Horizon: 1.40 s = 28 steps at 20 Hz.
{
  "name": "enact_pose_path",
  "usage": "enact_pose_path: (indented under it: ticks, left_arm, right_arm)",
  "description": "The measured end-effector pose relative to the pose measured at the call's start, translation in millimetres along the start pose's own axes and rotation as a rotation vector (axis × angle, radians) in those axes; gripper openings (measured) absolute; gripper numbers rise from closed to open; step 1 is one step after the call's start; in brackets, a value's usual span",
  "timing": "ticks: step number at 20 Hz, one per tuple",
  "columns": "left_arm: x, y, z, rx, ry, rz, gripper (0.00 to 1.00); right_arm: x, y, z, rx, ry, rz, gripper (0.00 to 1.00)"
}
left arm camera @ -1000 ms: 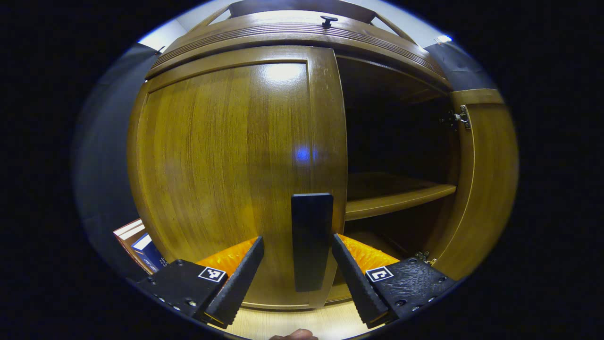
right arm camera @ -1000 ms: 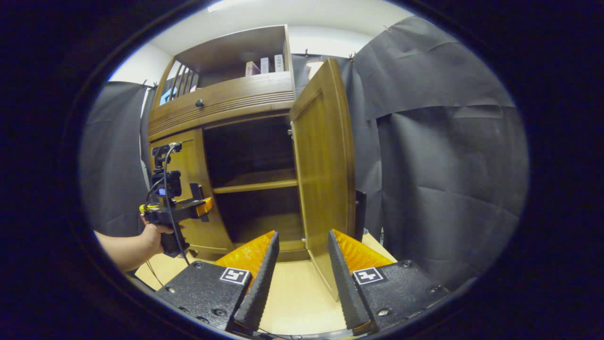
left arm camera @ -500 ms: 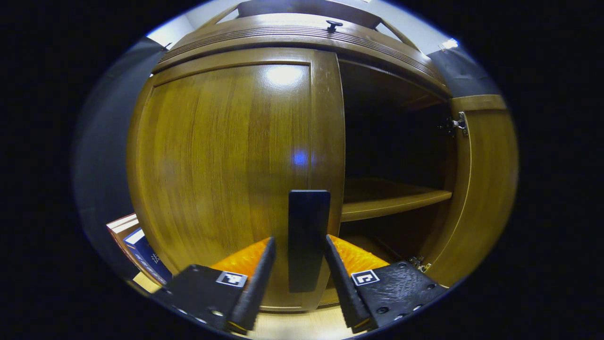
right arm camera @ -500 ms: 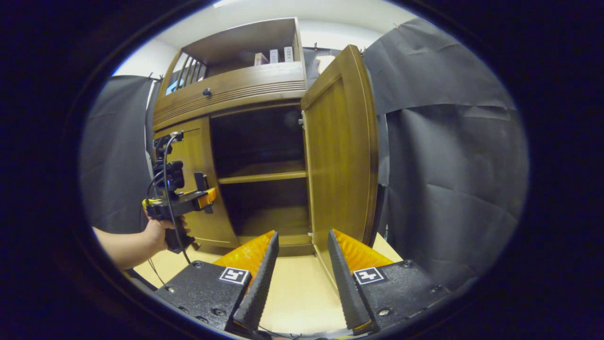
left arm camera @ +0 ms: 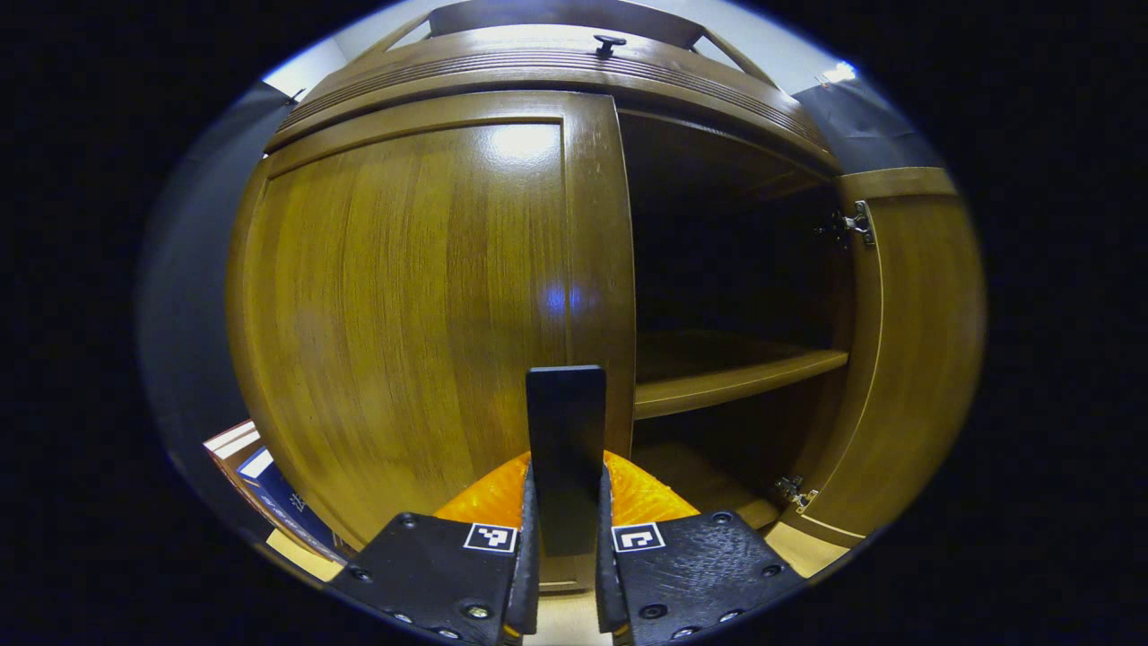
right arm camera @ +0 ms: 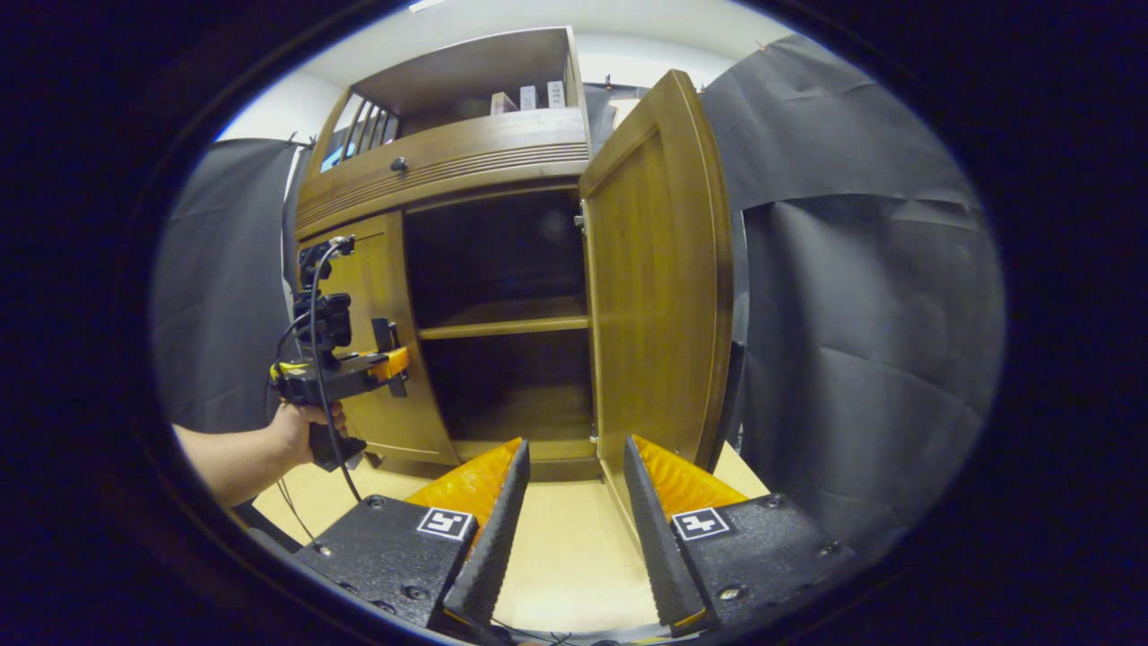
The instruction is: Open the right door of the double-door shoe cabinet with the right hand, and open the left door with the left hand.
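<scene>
Left door: the left door (left arm camera: 404, 305) sat flush with the shoe cabinet (right arm camera: 448, 170), not yet swung out; it was the half of the job left to do.
Handle: a dark upright handle (left arm camera: 565, 431) stood at the door's free edge, beside the open half, the natural place to pull with most leverage against the hinges.
Left tool: the left tool (left arm camera: 563, 574) had both fingers pressed on the handle's lower part, one on each flat side, a hold judged ready for pulling; from the right gripper view the same tool (right arm camera: 381, 363) sat at the door, held by a hand (right arm camera: 300, 426).
Right door: the right door (right arm camera: 659, 296) stood swung wide, showing a shelf (right arm camera: 502, 327) inside, so that step looked finished.
Right tool: the right tool (right arm camera: 569, 529) hung above the floor (right arm camera: 560, 547) with fingers apart, gripping nothing, well clear of the door.
</scene>
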<state>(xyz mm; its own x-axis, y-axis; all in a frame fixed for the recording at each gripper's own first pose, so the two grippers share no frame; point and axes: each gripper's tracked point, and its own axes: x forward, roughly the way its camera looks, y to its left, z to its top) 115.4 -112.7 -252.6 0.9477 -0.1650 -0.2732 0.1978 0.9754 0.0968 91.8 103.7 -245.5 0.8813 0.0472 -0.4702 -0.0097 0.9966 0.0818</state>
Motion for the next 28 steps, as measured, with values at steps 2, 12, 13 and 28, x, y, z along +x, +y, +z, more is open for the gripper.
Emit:
enact_pose_path:
  ticks: [2, 12, 13, 28]
  left_arm:
    - [0, 0, -1, -0.004, 0.014, 0.004, 0.24]
    - [-39, 3, -5, 0.025, 0.052, 0.063, 0.24]
    - [-44, 4, -6, 0.030, 0.052, 0.072, 0.24]
    - [-118, 28, -16, 0.019, 0.064, 0.210, 0.24]
  right_arm:
    - [1, -1, -1, -0.002, -0.003, 0.007, 0.70]
    - [7, -15, -1, 0.004, -0.017, 0.052, 0.76]
    - [8, -15, 0, 0.001, -0.020, 0.061, 0.76]
    - [8, -3, 6, -0.060, -0.056, 0.192, 0.90]
